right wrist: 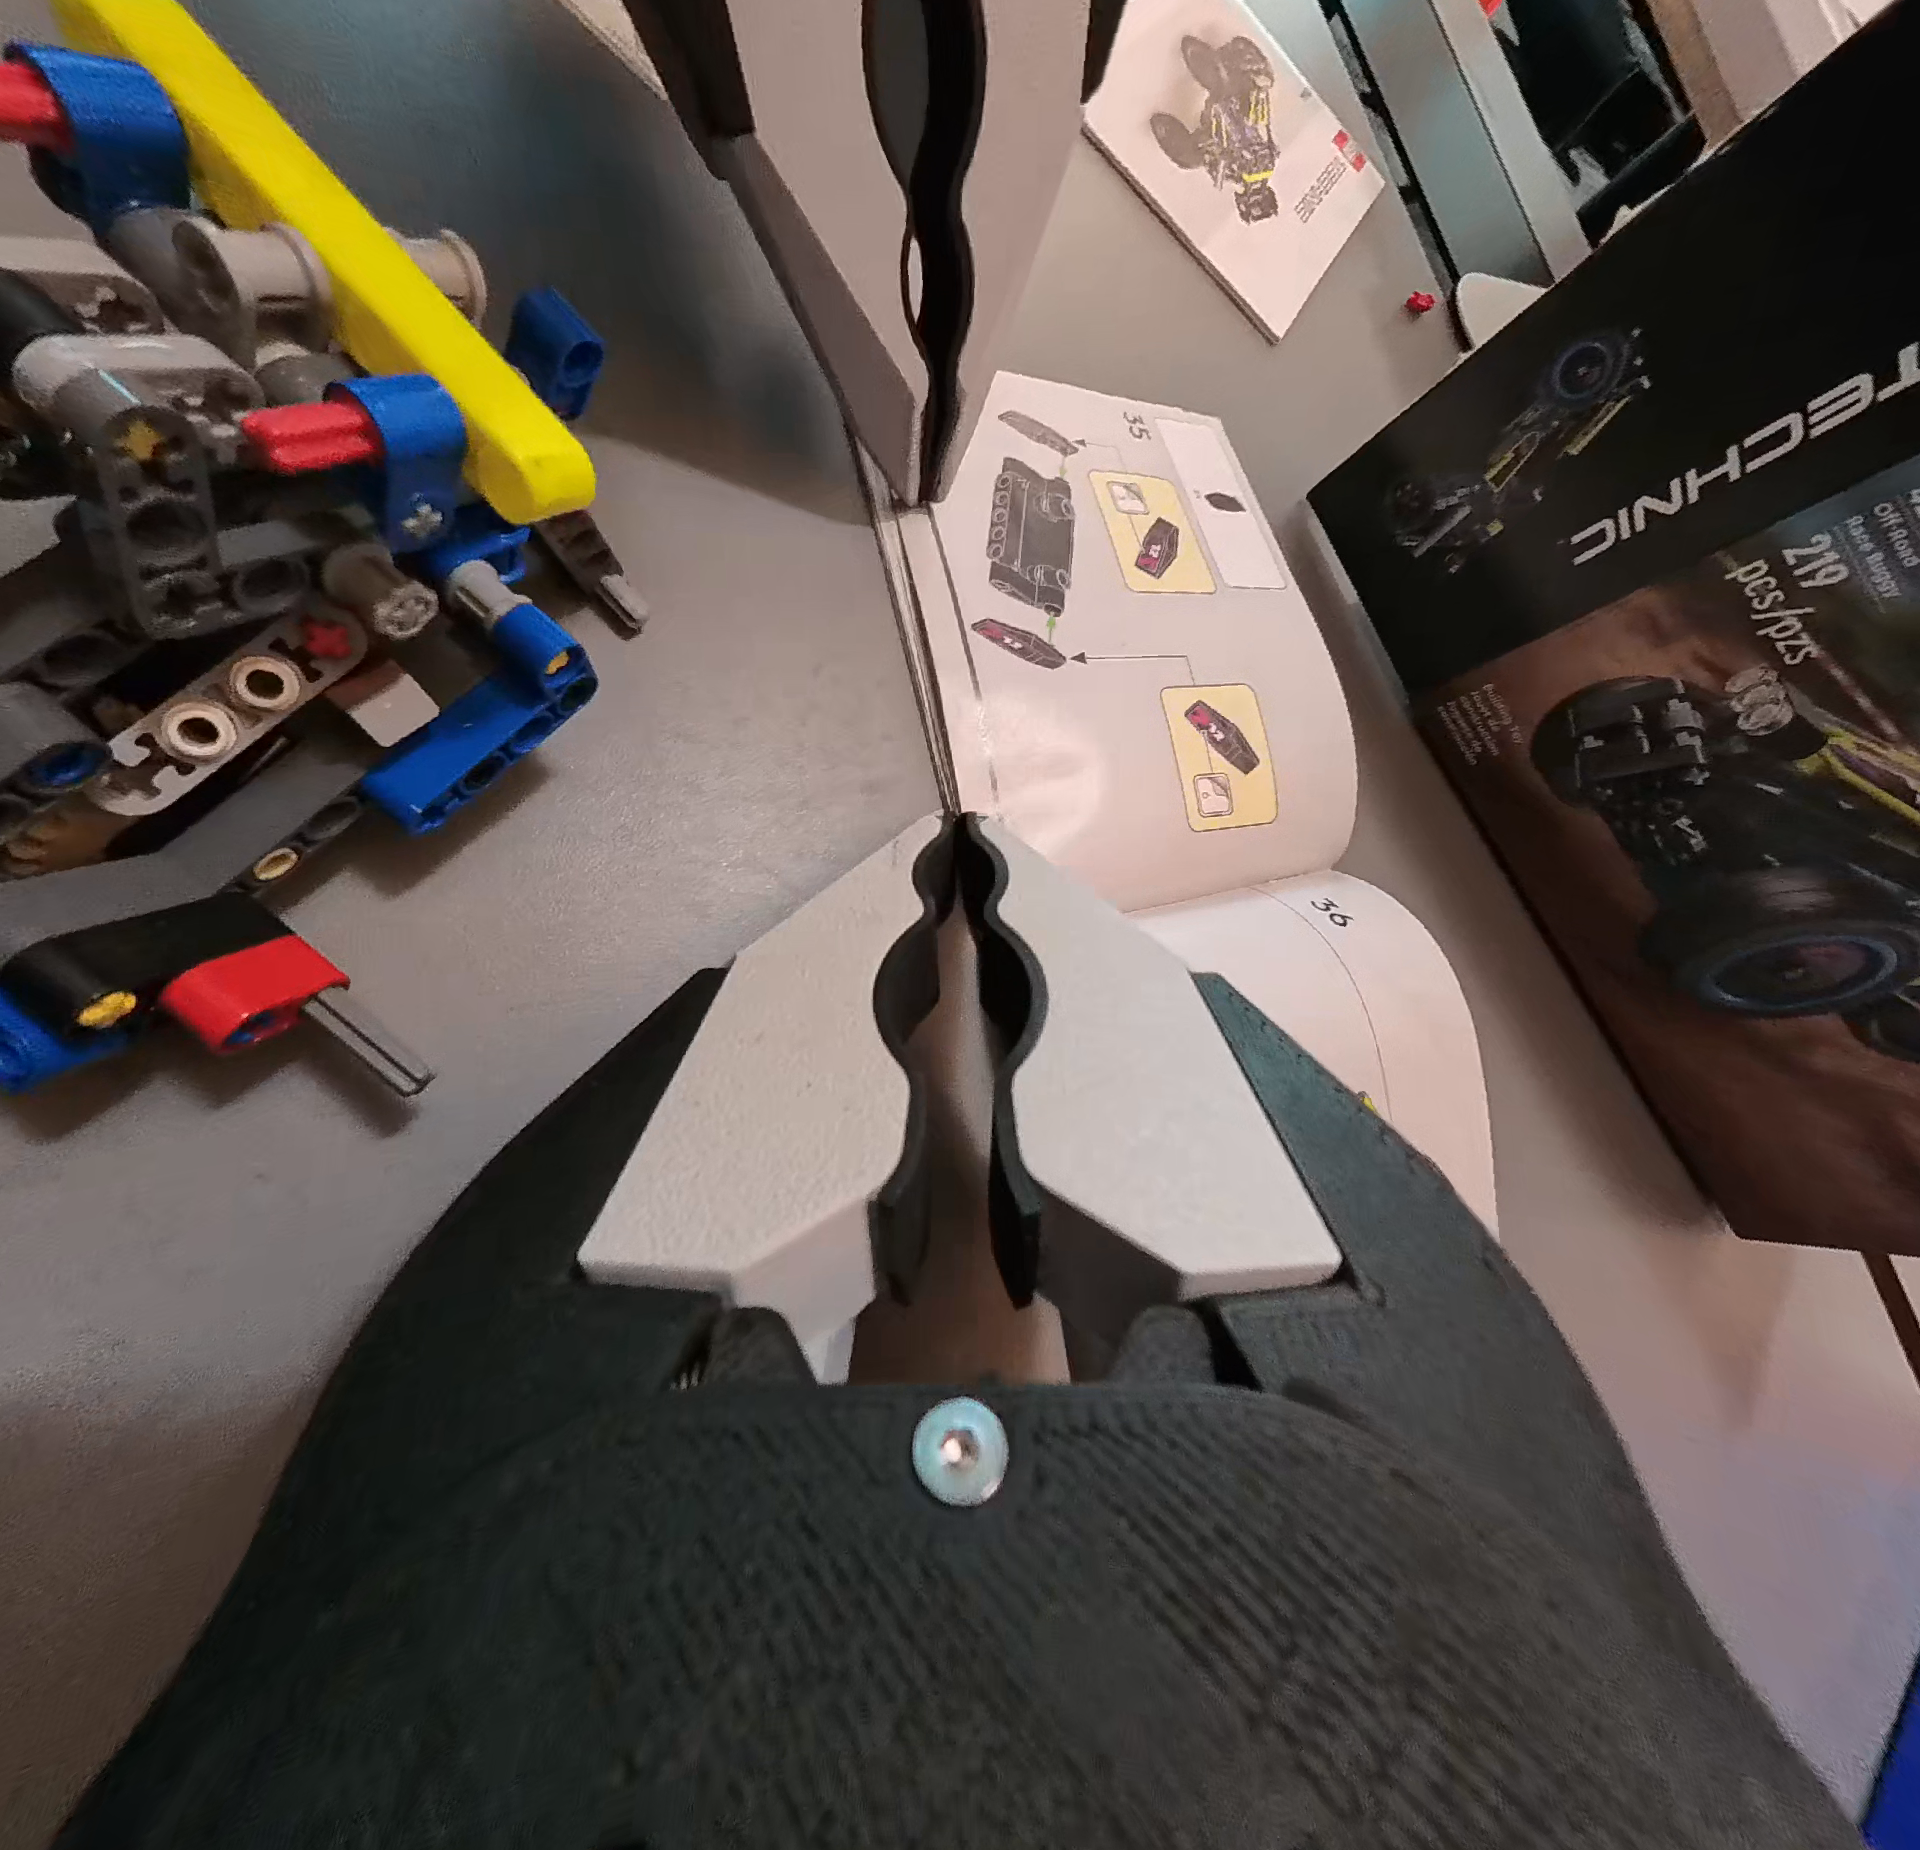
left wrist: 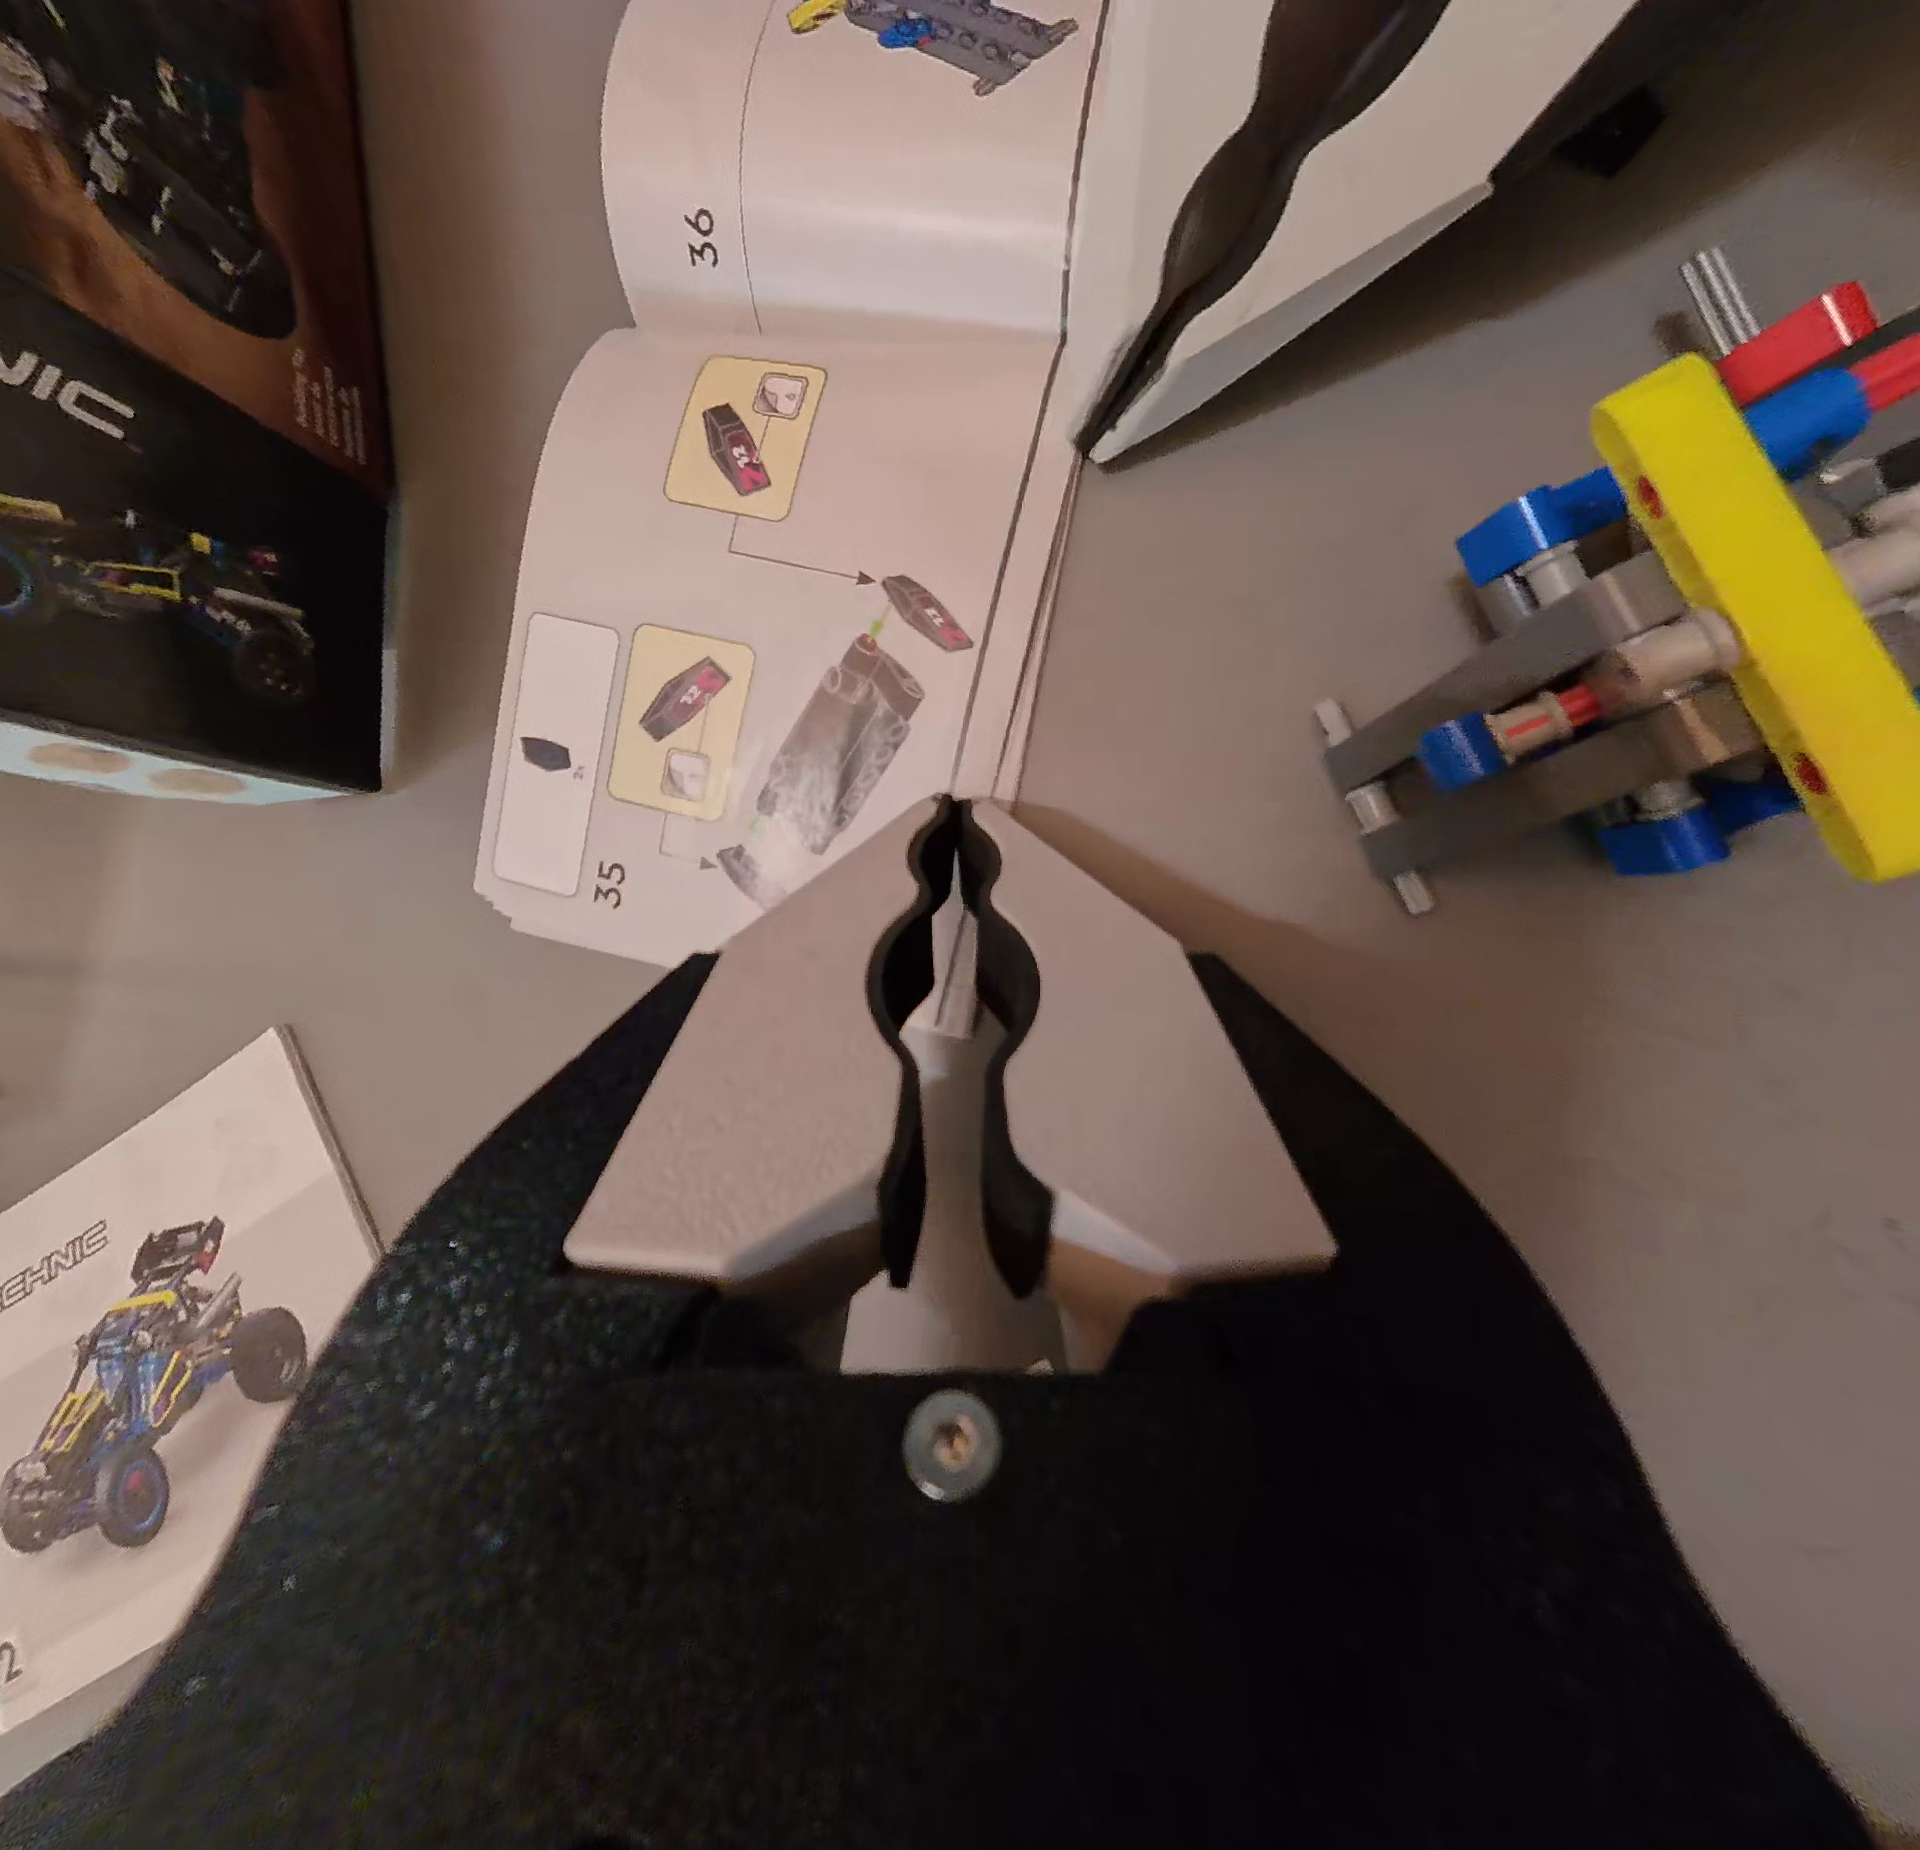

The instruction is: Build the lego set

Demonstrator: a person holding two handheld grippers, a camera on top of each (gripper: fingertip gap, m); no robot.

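Note:
An open instruction booklet (left wrist: 644,512) lies on the grey table; it also shows in the right wrist view (right wrist: 1153,761). A thin sheaf of its pages (left wrist: 1023,595) stands upright, seen edge-on in both views (right wrist: 916,657). My left gripper (left wrist: 951,808) is shut on the near end of that page edge; a thin sheet runs between its pads. My right gripper (right wrist: 956,821) is shut on the other end of the same edge. Each gripper faces the other: the right one shows in the left wrist view (left wrist: 1091,439), the left one in the right wrist view (right wrist: 925,481).
A half-built model of yellow, blue, grey and red bricks (left wrist: 1683,637) lies beside the booklet (right wrist: 312,450). A dark product box (left wrist: 177,346) stands on the other side (right wrist: 1662,657). A second, closed booklet (left wrist: 156,1333) lies farther off (right wrist: 1236,148). A loose red and black piece (right wrist: 177,979) lies near the model. Tip to tip, the grippers are about 7 centimeters apart.

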